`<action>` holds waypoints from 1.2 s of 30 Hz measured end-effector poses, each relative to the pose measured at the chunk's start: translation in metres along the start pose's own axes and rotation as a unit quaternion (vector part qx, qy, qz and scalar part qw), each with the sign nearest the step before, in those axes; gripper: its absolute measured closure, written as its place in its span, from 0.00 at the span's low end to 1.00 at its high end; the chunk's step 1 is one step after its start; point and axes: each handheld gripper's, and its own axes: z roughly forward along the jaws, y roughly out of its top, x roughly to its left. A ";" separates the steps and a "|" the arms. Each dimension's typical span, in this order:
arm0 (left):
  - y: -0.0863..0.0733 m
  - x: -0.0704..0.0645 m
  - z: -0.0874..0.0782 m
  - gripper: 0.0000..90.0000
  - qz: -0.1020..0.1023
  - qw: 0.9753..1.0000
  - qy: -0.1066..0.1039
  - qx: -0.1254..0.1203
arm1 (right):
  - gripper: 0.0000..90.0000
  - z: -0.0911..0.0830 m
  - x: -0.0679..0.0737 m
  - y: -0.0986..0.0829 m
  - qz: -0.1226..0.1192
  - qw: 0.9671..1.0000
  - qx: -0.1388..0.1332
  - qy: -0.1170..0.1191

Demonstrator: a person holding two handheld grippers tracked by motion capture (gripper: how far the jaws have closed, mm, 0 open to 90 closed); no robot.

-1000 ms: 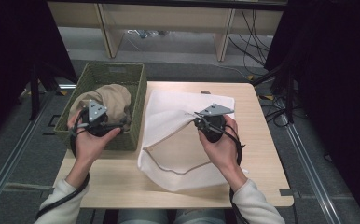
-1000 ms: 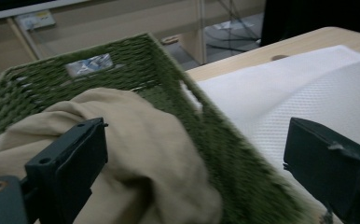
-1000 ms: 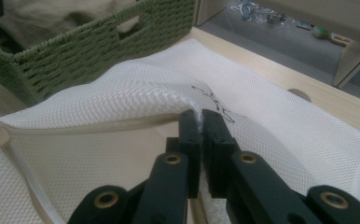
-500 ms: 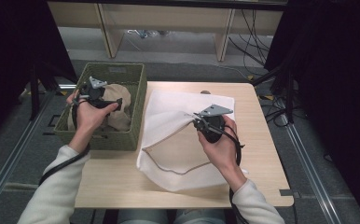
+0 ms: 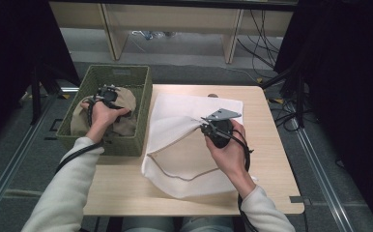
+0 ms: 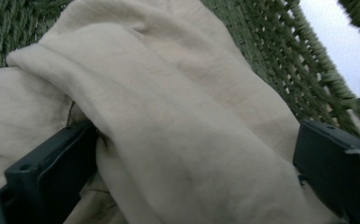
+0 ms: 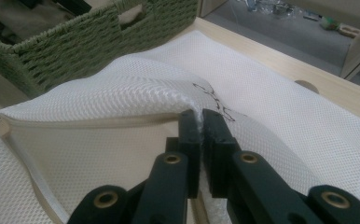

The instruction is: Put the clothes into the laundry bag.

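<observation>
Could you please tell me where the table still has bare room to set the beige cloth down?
Bare wood on the light wooden table lies right of the white mesh bag, and along the near edge. The green woven basket crowds the left, holding the beige cloth.

A beige cloth [image 6: 178, 121] lies in a green woven basket [image 5: 141, 121] beside a white mesh bag [image 7: 280, 112].

Your sleeves [image 5: 68, 188] are pale grey; both grippers are black with brass rivets [image 7: 104, 199], right gripper [image 5: 205, 126] has a grey plate [image 5: 222, 115], black cables [image 5: 245, 212].
</observation>
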 end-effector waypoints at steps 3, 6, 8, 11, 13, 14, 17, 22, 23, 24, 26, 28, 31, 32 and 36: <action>0.000 -0.004 0.004 0.00 -0.010 1.000 0.003 0.026 | 0.97 0.001 0.000 -0.001 -0.005 1.000 0.003 0.006; -0.001 -0.003 0.012 0.01 -0.008 0.999 0.010 0.037 | 0.97 0.001 0.002 -0.001 0.005 1.000 0.006 0.005; -0.005 -0.003 0.019 0.02 -0.018 0.998 0.014 0.056 | 0.96 0.002 0.002 -0.001 0.004 1.000 0.005 0.004; -0.012 0.001 0.029 0.11 -0.004 0.997 0.023 0.080 | 0.96 0.002 0.000 -0.001 -0.003 1.000 0.006 0.009; -0.015 0.003 0.034 0.27 0.020 0.995 0.028 0.090 | 0.96 0.002 0.001 -0.001 0.002 1.000 0.007 0.008; -0.016 0.003 0.035 0.34 0.021 0.995 0.034 0.093 | 0.96 0.002 0.001 -0.001 0.007 1.000 0.010 0.007; -0.015 0.007 0.035 0.47 0.039 0.993 0.037 0.103 | 0.96 0.002 0.001 -0.002 0.011 1.000 0.014 0.010; -0.016 0.014 0.035 0.73 0.052 0.992 0.043 0.108 | 0.97 0.002 0.001 -0.003 0.015 1.000 0.018 0.011; -0.017 0.016 0.035 0.77 0.049 0.992 0.040 0.109 | 0.97 0.002 0.001 -0.003 0.014 1.000 0.018 0.011; -0.017 0.016 0.036 0.81 0.045 0.993 0.039 0.105 | 0.97 0.001 0.002 -0.002 0.018 1.000 0.021 0.013; -0.018 0.019 0.035 0.85 0.038 0.994 0.034 0.102 | 0.97 0.002 0.001 -0.002 0.009 1.000 0.018 0.014; -0.018 0.021 0.033 0.88 0.030 0.995 0.030 0.095 | 0.97 0.002 0.001 -0.003 0.014 1.000 0.019 0.012; -0.018 0.024 0.028 0.90 0.020 0.997 0.020 0.076 | 0.97 0.003 0.000 -0.003 0.002 1.000 0.016 0.012; -0.018 0.024 0.026 0.90 0.013 0.998 0.015 0.066 | 0.98 0.003 0.000 -0.003 0.003 1.000 0.016 0.011; -0.016 0.030 0.014 0.91 0.009 1.000 0.009 0.011 | 0.98 0.001 0.001 -0.002 0.020 1.000 0.015 0.007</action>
